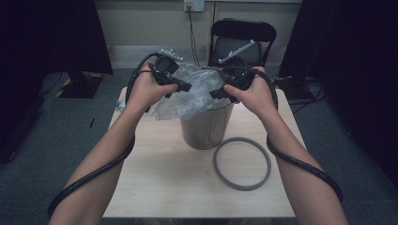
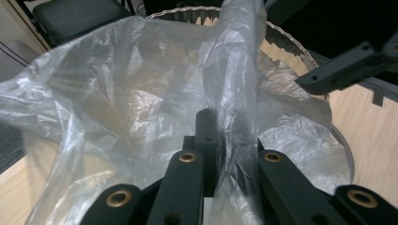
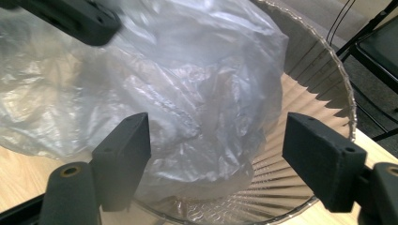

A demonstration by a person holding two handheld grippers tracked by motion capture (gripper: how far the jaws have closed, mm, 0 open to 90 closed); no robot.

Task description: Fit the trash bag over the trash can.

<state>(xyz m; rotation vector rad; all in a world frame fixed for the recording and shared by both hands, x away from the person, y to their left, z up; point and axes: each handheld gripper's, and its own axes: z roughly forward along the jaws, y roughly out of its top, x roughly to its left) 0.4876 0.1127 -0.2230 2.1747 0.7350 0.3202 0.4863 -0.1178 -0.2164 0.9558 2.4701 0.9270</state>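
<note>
The left gripper (image 2: 220,140) pinches a fold of the clear plastic bag (image 2: 141,93) – the right gripper (image 3: 216,154), spread wide, hovers over the ribbed bin (image 3: 324,84) beneath.

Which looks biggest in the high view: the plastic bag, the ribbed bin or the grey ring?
1. Plastic bag and ribbed bin: too alike to rank; the bag is crumpled and partly behind the grippers.
2. Grey ring: smallest, a thin hoop.

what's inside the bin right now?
A clear plastic bag hangs partly into the ribbed bin; bare pleated wall shows beside it. The bag covers the bottom.
</note>
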